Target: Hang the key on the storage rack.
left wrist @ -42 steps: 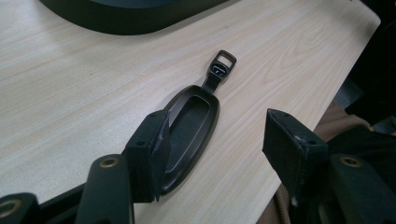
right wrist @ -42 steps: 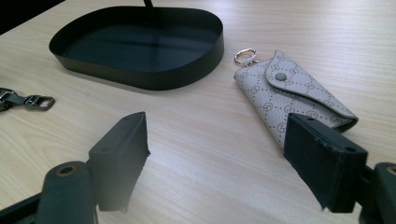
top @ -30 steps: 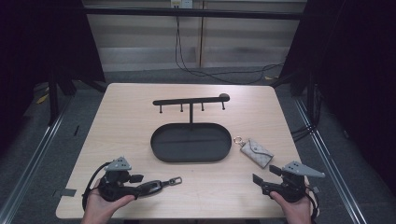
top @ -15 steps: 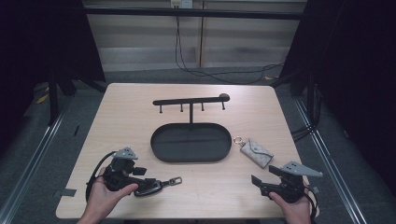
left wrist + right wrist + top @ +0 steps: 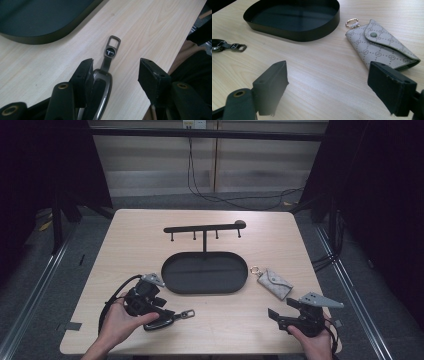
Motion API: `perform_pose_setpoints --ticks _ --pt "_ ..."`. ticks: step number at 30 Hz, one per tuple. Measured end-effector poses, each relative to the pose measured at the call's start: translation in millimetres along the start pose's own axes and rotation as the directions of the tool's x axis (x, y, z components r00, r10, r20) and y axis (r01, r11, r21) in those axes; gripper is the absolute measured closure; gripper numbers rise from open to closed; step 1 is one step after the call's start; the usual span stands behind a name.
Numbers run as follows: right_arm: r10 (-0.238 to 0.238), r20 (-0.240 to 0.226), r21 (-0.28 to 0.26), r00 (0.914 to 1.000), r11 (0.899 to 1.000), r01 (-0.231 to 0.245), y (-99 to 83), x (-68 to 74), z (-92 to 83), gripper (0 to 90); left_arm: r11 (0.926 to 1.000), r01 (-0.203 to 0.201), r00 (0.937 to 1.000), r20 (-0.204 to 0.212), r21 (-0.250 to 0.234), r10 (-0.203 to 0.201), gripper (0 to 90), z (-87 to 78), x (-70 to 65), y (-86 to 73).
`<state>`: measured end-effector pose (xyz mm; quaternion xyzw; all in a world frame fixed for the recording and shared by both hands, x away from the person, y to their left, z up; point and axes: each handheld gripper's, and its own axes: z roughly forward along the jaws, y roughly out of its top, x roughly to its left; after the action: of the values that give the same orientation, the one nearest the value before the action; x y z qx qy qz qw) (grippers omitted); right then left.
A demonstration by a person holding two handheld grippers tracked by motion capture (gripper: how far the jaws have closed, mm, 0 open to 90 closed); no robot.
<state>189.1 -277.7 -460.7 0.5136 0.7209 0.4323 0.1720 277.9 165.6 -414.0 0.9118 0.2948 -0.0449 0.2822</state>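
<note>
Jaws of the left gripper (image 5: pixel 115 72) stand wide apart over a dark key fob (image 5: pixel 100 95) that lies flat on the light wooden table (image 5: pixel 125 245). One jaw touches the fob's side; the other is clear of it, so nothing is gripped. The fob's metal strap, with a round emblem and a rectangular loop, points past the jaw tips toward the black oval tray (image 5: pixel 37 22). In the high view this gripper (image 5: pixel 165 312) sits at the table's near left, just in front of the tray (image 5: pixel 172 287), with the fob (image 5: pixel 167 320) under it.

The right gripper (image 5: pixel 327 85) is also spread wide and holds nothing, resting low at the near right (image 5: pixel 275 316). A pale patterned key pouch (image 5: pixel 382 47) with a snap flap and a small ring lies just ahead of it, beside the tray's right end (image 5: pixel 335 15). A black hook rack (image 5: pixel 205 227) stands behind the tray.

Compared with a second ago, the left gripper has shifted forward and turned, its jaws now reaching the fob. The right gripper, pouch and fob lie where they did.
</note>
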Motion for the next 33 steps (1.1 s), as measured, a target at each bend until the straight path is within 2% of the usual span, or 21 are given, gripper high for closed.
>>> perform_pose_setpoints --ticks 2,3,11,16,18,22,25,26,28,29,33 --pt "-0.003 0.000 0.002 1.0000 1.000 0.003 0.0 0.1 0.1 15.9 1.0000 0.000 1.0000 -0.002 0.009 0.000 46.5 2.9 -2.6 3.2" --pt "-0.005 -0.001 0.002 1.0000 1.000 0.005 -0.1 0.4 0.1 15.9 0.9999 -0.006 1.0000 -0.001 0.009 0.006 53.3 3.7 -4.2 4.5" --pt "-0.010 -0.023 0.016 0.9997 1.000 0.010 0.0 -0.1 1.7 13.9 0.9984 -0.046 0.9988 0.018 0.034 0.045 57.4 16.0 -12.3 19.9" --pt "-0.010 -0.032 0.022 0.9994 1.000 0.010 0.0 -0.1 2.3 13.9 0.9960 -0.050 0.9987 0.002 0.074 0.050 57.6 26.8 -11.6 25.5" --pt "-0.009 -0.038 0.026 0.9992 1.000 0.010 -0.1 0.0 2.9 13.9 0.9921 -0.064 0.9979 -0.006 0.108 0.065 58.9 31.2 -11.9 27.6" --pt "-0.009 -0.053 0.041 0.9986 0.999 0.011 0.0 0.4 3.9 13.9 0.9870 -0.088 0.9958 -0.013 0.134 0.091 59.6 34.4 -13.5 31.1" --pt "-0.013 -0.061 0.046 0.9981 0.999 0.015 0.0 0.2 4.9 13.9 0.9769 -0.123 0.9910 -0.031 0.175 0.130 58.2 37.0 -16.5 35.9" --pt "-0.011 -0.059 0.048 0.9982 0.999 0.014 0.0 0.3 5.2 13.9 0.9773 -0.120 0.9915 -0.029 0.175 0.127 58.0 37.8 -17.6 37.3" --pt "-0.012 -0.059 0.048 0.9982 0.999 0.015 0.0 0.4 5.2 13.9 0.9683 -0.144 0.9874 -0.035 0.204 0.154 57.7 40.2 -19.0 41.1" --pt "-0.013 -0.058 0.048 0.9983 0.999 0.015 0.0 0.5 5.3 13.9 0.9677 -0.140 0.9875 -0.041 0.210 0.152 57.7 41.9 -19.8 42.5" --pt "-0.012 -0.057 0.052 0.9983 0.999 0.015 0.0 0.6 5.2 14.0 0.9575 -0.140 0.9882 -0.025 0.252 0.151 59.3 49.8 -18.1 47.2"
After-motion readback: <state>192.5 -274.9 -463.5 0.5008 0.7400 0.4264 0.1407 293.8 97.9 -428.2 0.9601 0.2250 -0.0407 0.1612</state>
